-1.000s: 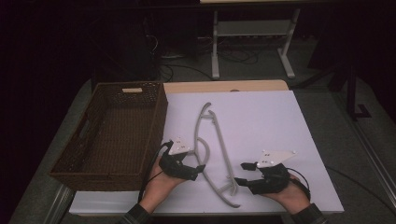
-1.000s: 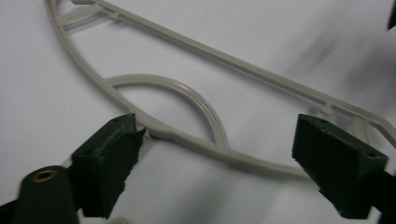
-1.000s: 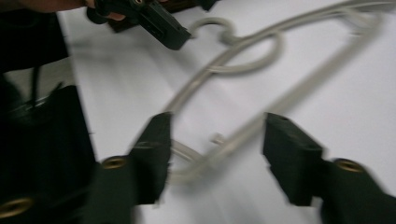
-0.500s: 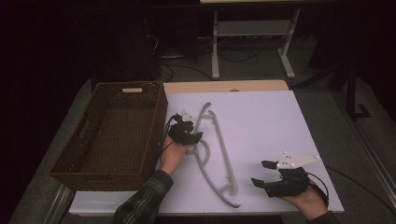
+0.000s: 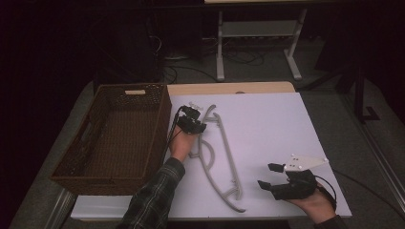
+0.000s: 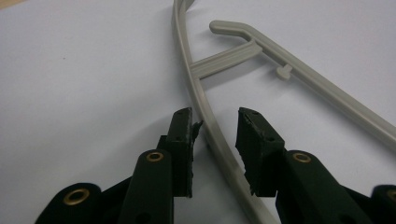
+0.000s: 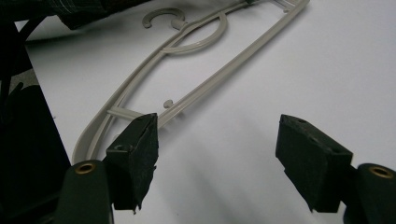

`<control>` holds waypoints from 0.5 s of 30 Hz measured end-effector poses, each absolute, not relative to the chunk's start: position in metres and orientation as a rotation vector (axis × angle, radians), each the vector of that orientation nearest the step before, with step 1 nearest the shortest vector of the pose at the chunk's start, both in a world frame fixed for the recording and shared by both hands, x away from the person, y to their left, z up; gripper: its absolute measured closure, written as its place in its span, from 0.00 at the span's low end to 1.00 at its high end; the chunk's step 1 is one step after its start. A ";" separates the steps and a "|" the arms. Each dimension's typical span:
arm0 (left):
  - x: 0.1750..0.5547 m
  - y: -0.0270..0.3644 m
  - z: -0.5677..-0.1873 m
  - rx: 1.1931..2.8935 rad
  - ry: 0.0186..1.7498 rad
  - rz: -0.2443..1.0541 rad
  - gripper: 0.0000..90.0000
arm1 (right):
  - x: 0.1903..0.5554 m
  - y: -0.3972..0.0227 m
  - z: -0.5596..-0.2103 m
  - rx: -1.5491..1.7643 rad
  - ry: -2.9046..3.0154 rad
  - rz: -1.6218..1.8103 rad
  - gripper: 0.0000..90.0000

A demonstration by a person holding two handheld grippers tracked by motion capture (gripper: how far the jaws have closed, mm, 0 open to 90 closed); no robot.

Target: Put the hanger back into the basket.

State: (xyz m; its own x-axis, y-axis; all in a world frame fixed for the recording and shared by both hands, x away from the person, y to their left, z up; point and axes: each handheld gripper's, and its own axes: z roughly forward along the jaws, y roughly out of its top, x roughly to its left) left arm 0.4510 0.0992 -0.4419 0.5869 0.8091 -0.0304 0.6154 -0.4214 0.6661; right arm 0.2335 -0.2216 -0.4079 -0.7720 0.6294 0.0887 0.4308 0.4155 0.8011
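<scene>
A grey plastic hanger (image 5: 228, 157) lies flat on the white tabletop (image 5: 277, 124), running from the far middle toward the near edge. My left gripper (image 5: 197, 114) is at its far end beside the basket. In the left gripper view, my left gripper (image 6: 215, 128) straddles one thin arm of the hanger (image 6: 196, 88). Its jaws have just been closing; one pad touches the arm and a gap remains at the other. My right gripper (image 5: 268, 175) rests open near the front right, a short way from the hanger's near end. Nothing sits inside my right gripper (image 7: 217, 140); the hanger (image 7: 201, 93) lies ahead of it.
A dark woven basket (image 5: 71, 164) stands on the left of the table, right beside my left hand. A plaid sleeve (image 5: 153, 200) reaches in from the bottom. A metal stand (image 5: 258, 33) and cables lie on the floor beyond the table.
My left hand has travelled away from me along the hanger to its far end, and its jaws have narrowed around the hanger's arm. My right hand shifted slightly rightward, then stayed still.
</scene>
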 end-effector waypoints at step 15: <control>0.459 0.094 -0.449 2.164 1.148 0.403 0.83 | 0.234 -0.224 -0.407 0.947 2.434 1.290 0.34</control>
